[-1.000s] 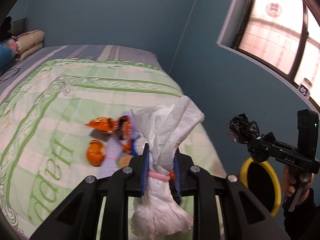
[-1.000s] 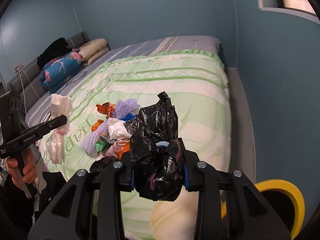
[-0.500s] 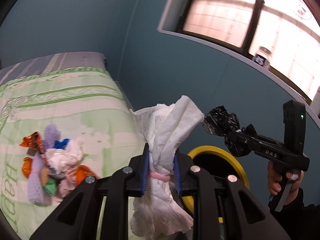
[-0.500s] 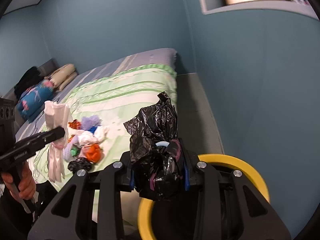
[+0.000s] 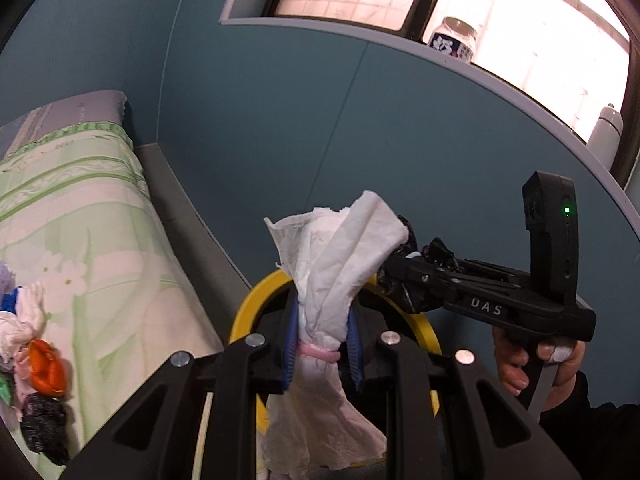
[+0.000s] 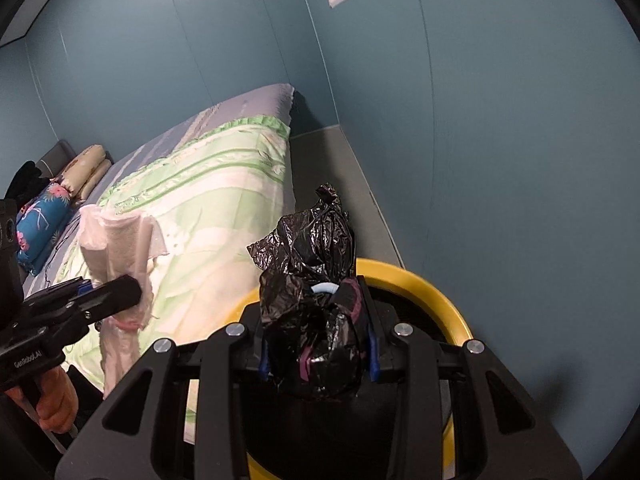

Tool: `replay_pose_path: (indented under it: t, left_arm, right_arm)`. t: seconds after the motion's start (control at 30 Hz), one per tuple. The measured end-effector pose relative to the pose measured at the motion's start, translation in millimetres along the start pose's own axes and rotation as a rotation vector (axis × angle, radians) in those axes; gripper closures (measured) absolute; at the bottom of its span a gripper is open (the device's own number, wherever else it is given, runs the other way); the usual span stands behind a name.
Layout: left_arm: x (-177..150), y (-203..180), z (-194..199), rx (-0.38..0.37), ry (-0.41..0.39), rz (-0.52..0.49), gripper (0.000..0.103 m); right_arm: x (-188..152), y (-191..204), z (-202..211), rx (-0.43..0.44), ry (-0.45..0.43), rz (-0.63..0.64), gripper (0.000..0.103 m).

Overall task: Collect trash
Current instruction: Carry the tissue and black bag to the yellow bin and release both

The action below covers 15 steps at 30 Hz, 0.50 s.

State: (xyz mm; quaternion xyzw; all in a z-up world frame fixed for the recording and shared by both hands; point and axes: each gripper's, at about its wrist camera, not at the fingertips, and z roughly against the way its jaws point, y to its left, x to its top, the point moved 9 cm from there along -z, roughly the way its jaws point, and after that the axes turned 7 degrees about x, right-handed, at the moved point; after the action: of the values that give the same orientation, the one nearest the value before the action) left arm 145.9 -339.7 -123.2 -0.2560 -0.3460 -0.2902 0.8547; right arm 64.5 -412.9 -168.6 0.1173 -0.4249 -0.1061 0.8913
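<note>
My left gripper [image 5: 322,338] is shut on a crumpled white tissue wad [image 5: 340,276] and holds it over the near rim of the yellow-rimmed trash bin [image 5: 248,312]. My right gripper [image 6: 316,344] is shut on a crumpled black plastic bag [image 6: 310,264] and holds it above the bin [image 6: 440,300]. In the left wrist view the right gripper [image 5: 400,276] sits just right of the tissue, above the bin. In the right wrist view the left gripper [image 6: 104,292] with the tissue [image 6: 116,240] is at the left. More trash [image 5: 32,348] lies piled on the bed.
The bed with a green and white quilt [image 5: 80,220] runs along the left of the bin; pillows [image 6: 60,196] lie at its far end. A blue wall [image 6: 480,140] stands close behind the bin. A jar [image 5: 454,42] and a bottle [image 5: 606,132] stand on the window sill.
Both grippers have swung from over the bed to the right and come over the yellow-rimmed bin, each still holding its piece of trash. They now sit closer together.
</note>
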Motion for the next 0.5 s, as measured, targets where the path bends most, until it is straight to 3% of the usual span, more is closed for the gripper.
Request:
replay_pose_path:
  t: [0.27,0.5]
  left_arm:
    - [-13,-10,-38,-0.048,0.066,0.016,0.083]
    - [-21,-10,-44,-0.068,0.078,0.028,0.078]
  right_arm:
    - [-11,-14,-15,-0.009,0.045,-0.013,0.07]
    - [-22,-23,-23,-0.031,0.082,-0.03,0.067]
